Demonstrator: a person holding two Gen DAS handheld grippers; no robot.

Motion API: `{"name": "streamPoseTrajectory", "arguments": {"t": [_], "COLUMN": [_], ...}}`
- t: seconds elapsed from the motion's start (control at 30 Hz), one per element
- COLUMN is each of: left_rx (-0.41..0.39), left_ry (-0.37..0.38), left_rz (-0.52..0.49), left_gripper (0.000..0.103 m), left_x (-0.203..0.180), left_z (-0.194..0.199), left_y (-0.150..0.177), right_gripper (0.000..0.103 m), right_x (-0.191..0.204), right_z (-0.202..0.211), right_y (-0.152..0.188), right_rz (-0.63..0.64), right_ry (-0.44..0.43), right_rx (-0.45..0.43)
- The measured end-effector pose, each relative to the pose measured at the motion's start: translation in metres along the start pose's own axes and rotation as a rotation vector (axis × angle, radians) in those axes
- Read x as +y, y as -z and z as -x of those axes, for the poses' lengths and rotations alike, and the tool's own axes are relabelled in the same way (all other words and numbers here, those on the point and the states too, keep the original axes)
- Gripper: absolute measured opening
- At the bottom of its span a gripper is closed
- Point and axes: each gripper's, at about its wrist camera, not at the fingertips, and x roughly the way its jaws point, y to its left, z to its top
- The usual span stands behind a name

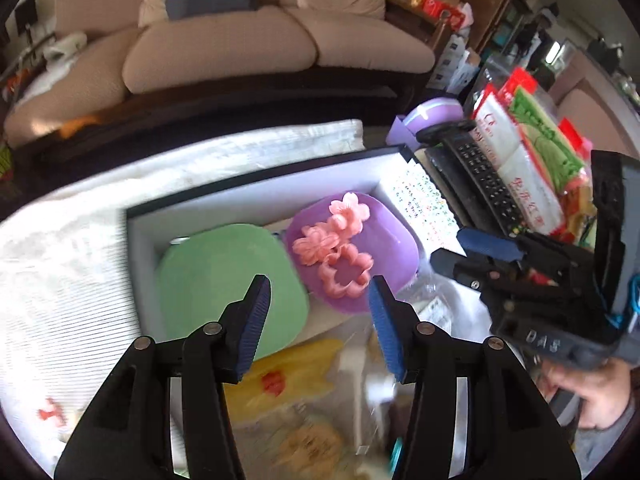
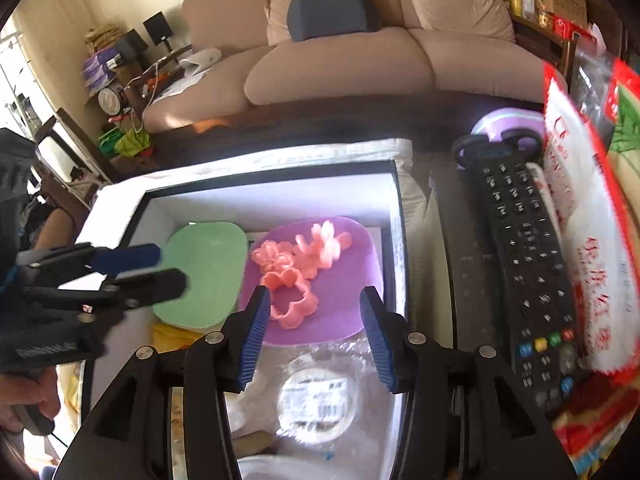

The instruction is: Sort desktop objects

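Blue ribbed pads line both claws, and each stands wide open with nothing between its fingers. Left gripper (image 1: 320, 320) hangs over the near edge of the white box (image 1: 256, 192), above a blurred yellow packet (image 1: 296, 368) and clear wrapping. Right gripper (image 2: 314, 332) hovers over a clear-wrapped white roll (image 2: 316, 404) at the near end of the box, a thing the left view shows only as a smear. Beyond the fingers, inside the box, a green plate (image 2: 204, 276) lies left and a purple plate (image 2: 344, 280) right, the purple one carrying three pink flower cutters (image 2: 290, 276). Only the right view shows the black remote (image 2: 528, 256) full length, lying right of the box beside a red-and-white bag (image 2: 588, 240). Far behind stands a beige sofa (image 1: 224, 44).
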Motion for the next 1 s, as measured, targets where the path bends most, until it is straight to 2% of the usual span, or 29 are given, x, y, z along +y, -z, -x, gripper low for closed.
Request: {"name": "streamPoseTrajectory", "arguments": {"t": [0.07,0.13,0.17,0.27,0.4,0.5,0.57,0.73,0.87,1.0], "left_rx": [-0.017,-0.025,-0.028,-0.039,-0.027,-0.002,0.012,0.039,0.072,0.1], "left_ry": [-0.026,-0.043,-0.059,-0.13,-0.208,-0.249,-0.282,-0.302,-0.327,-0.358], "left_rz": [-0.011,-0.02,-0.028,-0.043,0.006,0.073,0.121,0.214,0.22,0.218], "left_gripper": [0.052,0.062,0.064,0.065,0.065,0.066,0.066,0.067,0.067,0.066], "left_x": [0.008,0.02,0.029,0.06,0.129,0.188,0.226,0.287,0.313,0.329], "left_z": [0.025,0.049,0.065,0.101,0.141,0.158,0.162,0.148,0.12,0.087], "left_y": [0.006,0.015,0.024,0.049,0.094,0.129,0.152,0.186,0.195,0.195], "right_gripper": [0.051,0.052,0.053,0.056,0.057,0.057,0.057,0.058,0.059,0.059], "right_x": [0.013,0.027,0.036,0.06,0.106,0.149,0.181,0.258,0.313,0.344], "right_z": [0.011,0.025,0.033,0.054,0.069,0.064,0.055,0.024,-0.009,-0.045], "right_y": [-0.002,-0.002,-0.003,-0.002,0.005,0.008,0.012,0.019,0.03,0.043], "right_rz": [0.015,0.032,0.038,0.059,0.105,0.161,0.204,0.257,0.282,0.268], "right_ry": [0.004,0.003,0.0,-0.016,-0.045,-0.08,-0.094,-0.157,-0.193,-0.212], "right_rx": [-0.006,-0.015,-0.02,-0.045,-0.046,-0.029,-0.008,0.02,0.039,0.077]}}
